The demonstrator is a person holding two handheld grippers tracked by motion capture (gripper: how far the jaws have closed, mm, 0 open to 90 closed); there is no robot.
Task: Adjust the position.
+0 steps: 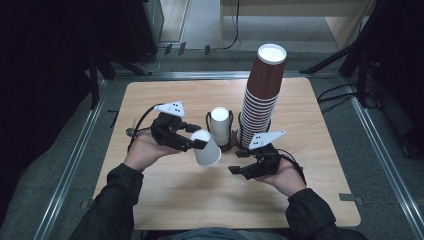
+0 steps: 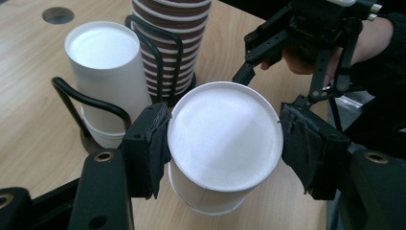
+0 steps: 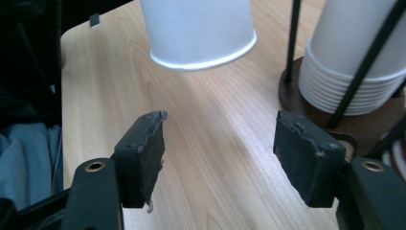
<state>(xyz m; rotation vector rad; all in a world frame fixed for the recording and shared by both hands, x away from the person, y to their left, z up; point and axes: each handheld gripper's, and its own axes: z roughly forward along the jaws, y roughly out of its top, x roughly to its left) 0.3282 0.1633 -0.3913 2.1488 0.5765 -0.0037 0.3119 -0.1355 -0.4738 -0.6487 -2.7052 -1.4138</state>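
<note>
**White cup lifted clear of the rack, risk of a slip**

Over the near-left part of the light wooden worktop (image 1: 165, 195), my left gripper (image 1: 197, 140) is clamped on an upside-down white paper cup (image 2: 222, 143), held in the air with its closed base facing the left gripper view. One pad presses the cup wall on each side. Just right of it, the black wire cup rack (image 2: 143, 43) holds a short stack of white paper cups (image 1: 220, 125), and beyond that stands the tall stack of brown striped paper cups (image 1: 262, 95). Farthest right, my right gripper (image 1: 239, 167) hangs released, jaws apart, nothing between them, near the cup's rim.

I judge the thin wall could buckle if I squeeze harder, or the cup could slide out if I tilt it. Swinging right could knock the tall stack over.

I cannot see whether a second cup is nested inside mine. The rack's base is partly hidden behind the cups.
</note>
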